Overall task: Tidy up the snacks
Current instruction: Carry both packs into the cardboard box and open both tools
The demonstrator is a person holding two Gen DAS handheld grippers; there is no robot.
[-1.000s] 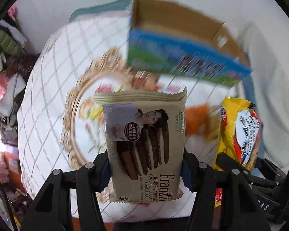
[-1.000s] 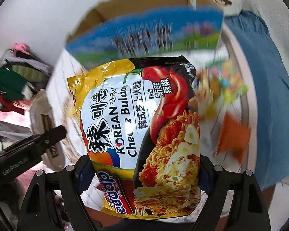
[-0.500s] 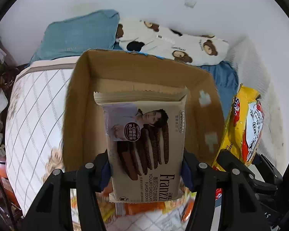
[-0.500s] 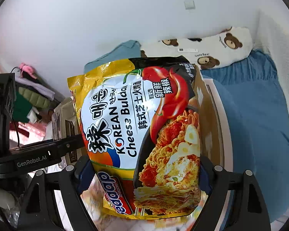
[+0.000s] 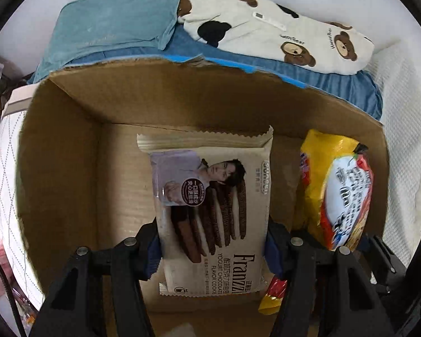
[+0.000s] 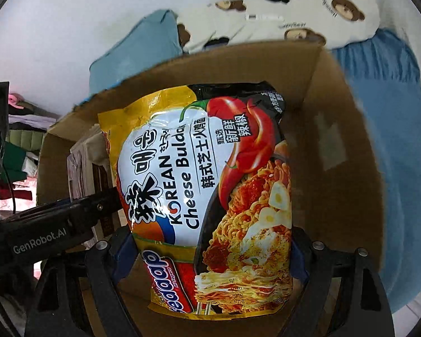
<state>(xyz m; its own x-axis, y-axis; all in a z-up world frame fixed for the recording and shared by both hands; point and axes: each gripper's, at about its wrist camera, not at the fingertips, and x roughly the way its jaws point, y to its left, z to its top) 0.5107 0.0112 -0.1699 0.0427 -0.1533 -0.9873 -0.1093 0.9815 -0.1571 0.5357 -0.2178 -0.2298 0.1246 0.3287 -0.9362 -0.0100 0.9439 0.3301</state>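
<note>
A beige Franzzi chocolate cookie pack (image 5: 210,196) hangs inside an open cardboard box (image 5: 64,154), and my left gripper (image 5: 212,247) is shut on its lower half, pointing down over the box floor. To its right in that view is the yellow Korean cheese noodle pack (image 5: 339,191). In the right wrist view, the noodle pack (image 6: 210,182) fills the middle, with my right gripper (image 6: 210,255) shut on its sides. It hangs within the box (image 6: 336,140), near the right wall. The cookie pack (image 6: 81,163) shows edge-on at the left.
Behind the box lie a light blue folded cloth (image 5: 112,22) and a bear-print pillow (image 5: 280,33) against a white wall. A blue sheet (image 6: 393,140) spreads to the right. A white quilted cover (image 5: 11,182) and piled clothes (image 6: 19,129) are on the left.
Both grippers have carried their packs from over the patterned cover to above and then down into the open box. The box interior now surrounds both packs. Neither grip has changed.
</note>
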